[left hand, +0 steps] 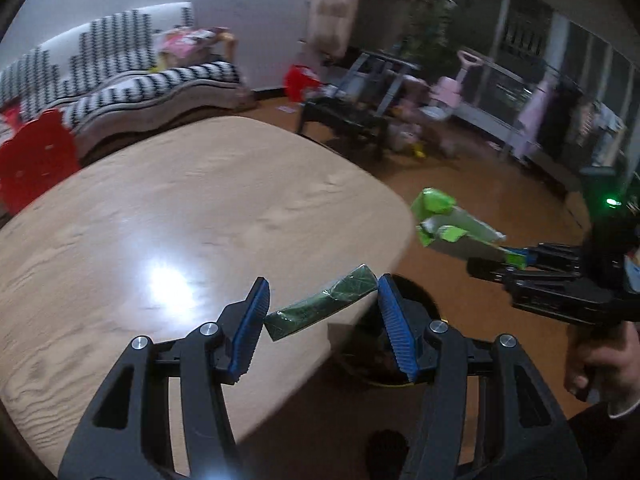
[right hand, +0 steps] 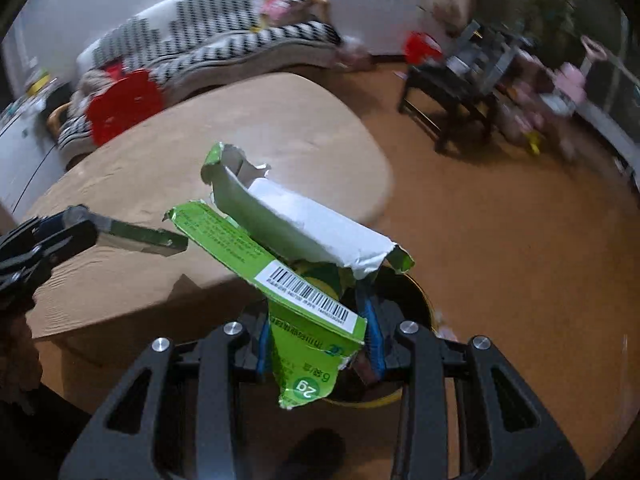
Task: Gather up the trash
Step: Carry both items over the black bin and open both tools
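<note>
Wood-grain surface [left hand: 160, 220] fills the foreground before a striped sofa [left hand: 120, 80]. Left hand-held gripper [left hand: 322, 312] clamps a dark green wrapper [left hand: 320, 306] endwise. Right hand-held gripper [right hand: 318, 340] pinches a torn green carton [right hand: 288, 248] with a barcode, marked "2g", above a dark bin [right hand: 416, 300].

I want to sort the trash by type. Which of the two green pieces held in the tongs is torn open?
The light green carton in the right tongs: ragged, white inside, with a barcode. The dark green packet in the left tongs looks whole.
</note>
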`<state>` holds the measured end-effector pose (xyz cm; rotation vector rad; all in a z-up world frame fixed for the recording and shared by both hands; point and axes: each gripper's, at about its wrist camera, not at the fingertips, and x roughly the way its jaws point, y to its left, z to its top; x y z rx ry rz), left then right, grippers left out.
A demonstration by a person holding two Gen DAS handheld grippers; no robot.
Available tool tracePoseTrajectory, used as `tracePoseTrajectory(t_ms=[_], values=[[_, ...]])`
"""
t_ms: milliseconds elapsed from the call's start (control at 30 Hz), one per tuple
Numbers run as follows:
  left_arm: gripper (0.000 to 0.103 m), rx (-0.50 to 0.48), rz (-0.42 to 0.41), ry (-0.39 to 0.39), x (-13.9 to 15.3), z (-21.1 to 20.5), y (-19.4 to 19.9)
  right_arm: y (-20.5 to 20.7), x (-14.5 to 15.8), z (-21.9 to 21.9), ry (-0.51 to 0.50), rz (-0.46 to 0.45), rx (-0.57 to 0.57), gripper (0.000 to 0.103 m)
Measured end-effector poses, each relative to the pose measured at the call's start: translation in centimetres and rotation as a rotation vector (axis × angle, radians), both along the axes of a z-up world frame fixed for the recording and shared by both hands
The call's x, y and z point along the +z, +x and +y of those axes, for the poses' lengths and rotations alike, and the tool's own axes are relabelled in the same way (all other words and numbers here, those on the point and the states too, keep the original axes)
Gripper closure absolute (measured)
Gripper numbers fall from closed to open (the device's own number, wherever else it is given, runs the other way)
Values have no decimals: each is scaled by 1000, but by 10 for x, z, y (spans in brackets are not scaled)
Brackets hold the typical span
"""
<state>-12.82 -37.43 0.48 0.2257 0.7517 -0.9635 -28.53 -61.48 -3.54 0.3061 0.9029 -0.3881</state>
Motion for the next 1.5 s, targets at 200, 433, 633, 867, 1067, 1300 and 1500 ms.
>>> tracePoseTrajectory(t_ms=[200,433,633,867,1067,1300,1500], values=[[48,-100,7,46,-20,-51,-32,-22,-26,-36,57,77,-91,66],[48,-149,12,86,-38,-80,-42,-20,-22,-38,77,64,-90,66],[48,-149,26,107,-46,-91,-37,-15,-20,-41,86,60,-92,66],[48,-153,40,121,-52,-102,-31,-11,-21,-43,94,57,-79,66],[48,-154,43,125,-55,-107,-33,-6,-21,-41,100,57,-75,65],[32,-155,36,142,-59,-112,-31,-4,-16,-42,107,30,-85,32],[18,-146,40,127,-54,-105,-26,2,-9,-35,77,26,-83,31]])
